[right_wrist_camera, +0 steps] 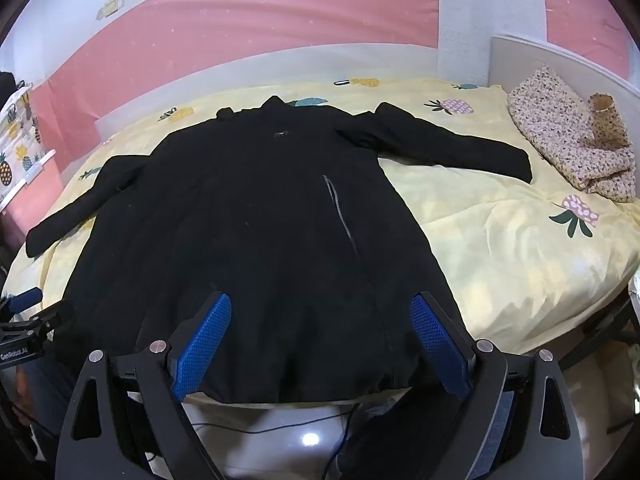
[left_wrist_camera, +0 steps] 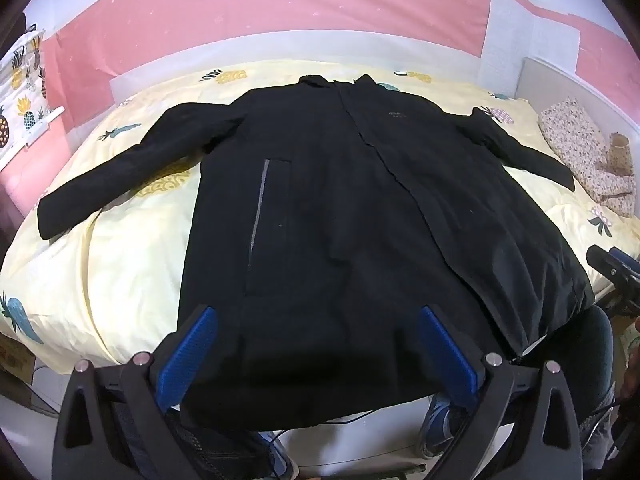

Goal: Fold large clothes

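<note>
Closest to us in the left wrist view, the left gripper [left_wrist_camera: 318,344] has its two blue fingers [left_wrist_camera: 188,354] spread wide, with nothing between them; they hover over the near hem of a long black coat [left_wrist_camera: 340,216]. We see the coat laid flat, front up, on a bed with a yellow pineapple-print cover [left_wrist_camera: 132,256], collar toward the far pink wall [left_wrist_camera: 280,8], both sleeves spread outward. Its hem hangs past the bed's near edge, and the dark fabric swallows most seams, so only a grey pocket zipper [left_wrist_camera: 260,208] stands out. At the right edge, part of the other gripper's dark body is cut off. A floral bundle [left_wrist_camera: 580,152] lies at the far right corner.

From the right wrist view, the right gripper [right_wrist_camera: 320,344] is likewise wide open and empty, its blue fingers [right_wrist_camera: 204,344] over the coat's [right_wrist_camera: 240,220] hem. We see the left sleeve partly foreshortened near the frame's edge. Below the hem, floor and cables are dim and hard to read. The floral bundle [right_wrist_camera: 560,136] sits at the bed's [right_wrist_camera: 500,248] far right.
</note>
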`<state>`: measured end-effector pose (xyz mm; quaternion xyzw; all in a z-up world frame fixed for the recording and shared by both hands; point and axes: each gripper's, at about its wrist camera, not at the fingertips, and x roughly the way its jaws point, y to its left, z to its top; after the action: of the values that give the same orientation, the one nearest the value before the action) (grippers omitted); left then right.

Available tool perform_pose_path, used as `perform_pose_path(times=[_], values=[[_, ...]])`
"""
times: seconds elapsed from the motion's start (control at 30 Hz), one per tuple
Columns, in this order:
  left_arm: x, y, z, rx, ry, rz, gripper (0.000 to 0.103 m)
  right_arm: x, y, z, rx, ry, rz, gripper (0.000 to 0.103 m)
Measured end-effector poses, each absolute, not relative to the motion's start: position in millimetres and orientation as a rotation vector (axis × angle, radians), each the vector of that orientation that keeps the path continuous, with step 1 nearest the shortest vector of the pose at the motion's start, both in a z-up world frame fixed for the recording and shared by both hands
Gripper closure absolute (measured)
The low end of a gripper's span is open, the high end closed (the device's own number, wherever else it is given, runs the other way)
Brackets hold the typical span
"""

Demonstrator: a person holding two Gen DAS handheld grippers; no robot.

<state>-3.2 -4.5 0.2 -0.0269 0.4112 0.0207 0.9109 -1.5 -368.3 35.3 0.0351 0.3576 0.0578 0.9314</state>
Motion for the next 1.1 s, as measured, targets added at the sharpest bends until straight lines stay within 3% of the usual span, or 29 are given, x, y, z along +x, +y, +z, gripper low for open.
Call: perform_pose_path(times=[1.1], values=[[-5.7, -5.6, 0.6, -0.049, 0.854, 0.029, 0.002, -2.2, -365.8, 37.3, 0.056, 0.736, 0.115, 0.011]])
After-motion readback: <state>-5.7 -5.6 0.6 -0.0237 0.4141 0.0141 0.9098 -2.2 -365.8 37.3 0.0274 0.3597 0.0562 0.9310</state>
